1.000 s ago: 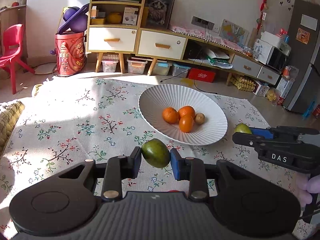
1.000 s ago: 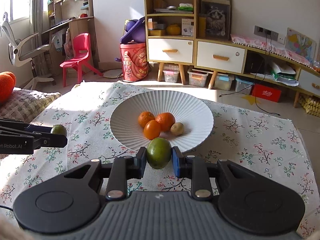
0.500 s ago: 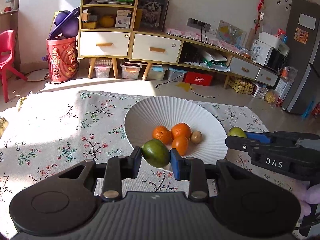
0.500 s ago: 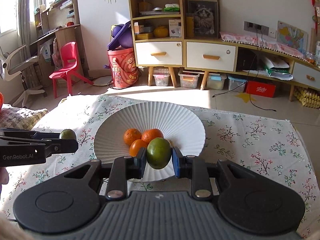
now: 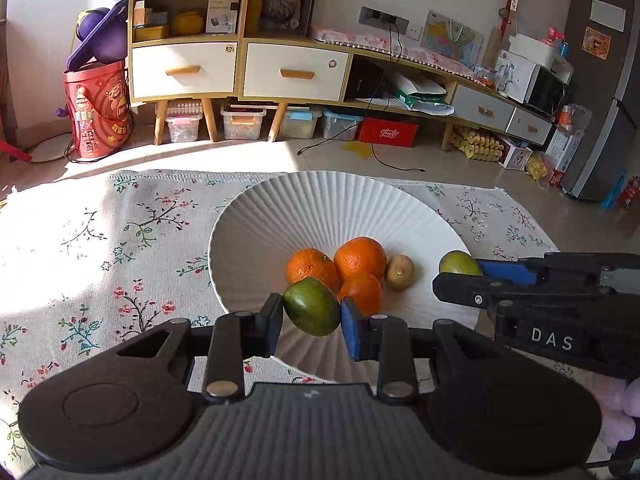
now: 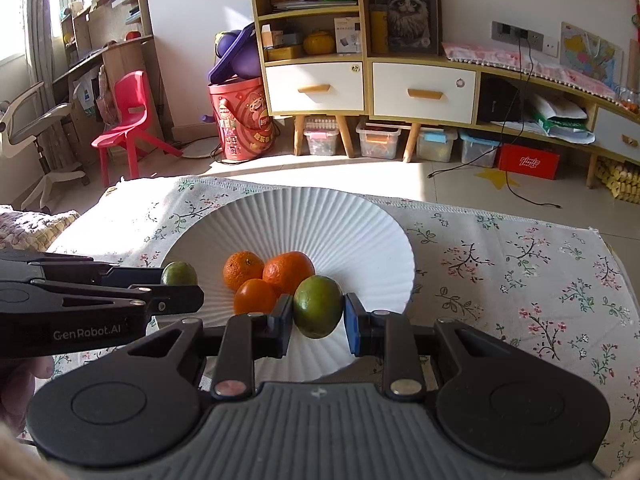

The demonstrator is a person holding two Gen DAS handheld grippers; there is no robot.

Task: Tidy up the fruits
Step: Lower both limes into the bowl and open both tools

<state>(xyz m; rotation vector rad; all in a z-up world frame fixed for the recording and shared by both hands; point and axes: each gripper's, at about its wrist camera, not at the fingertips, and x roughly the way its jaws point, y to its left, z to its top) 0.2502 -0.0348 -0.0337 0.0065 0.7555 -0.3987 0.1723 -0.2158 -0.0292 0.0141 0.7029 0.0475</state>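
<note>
Two green fruits are in the air at once, one pinched in each gripper, and both hang over the near part of the white ribbed bowl (image 5: 256, 224). The left gripper (image 5: 312, 314) clamps its green fruit (image 5: 312, 306) between the pads, the fruit's long axis slanting slightly from upper left to lower right, just in front of the three oranges (image 5: 360, 258) clustered at the bowl's centre. The right gripper (image 6: 318, 314) likewise squeezes the other green fruit (image 6: 319, 306), which sits more upright and hangs on the right side of that same cluster as its own camera shows it. In my judgement the coming move is a short descent and release, and what matters is that the bowl floor lies directly below and slightly ahead of each fruit, with the oranges as the obstacle: dropped too far forward, either fruit would knock into them. A small brown fruit (image 5: 399, 272) lies just to the right of the oranges and is hidden behind the held fruit in the right wrist view. The two grippers approach from opposite sides and are near each other over the bowl, so their fingers could collide if both lower together. The flowered tablecloth (image 6: 520, 264) lies around the bowl.
</note>
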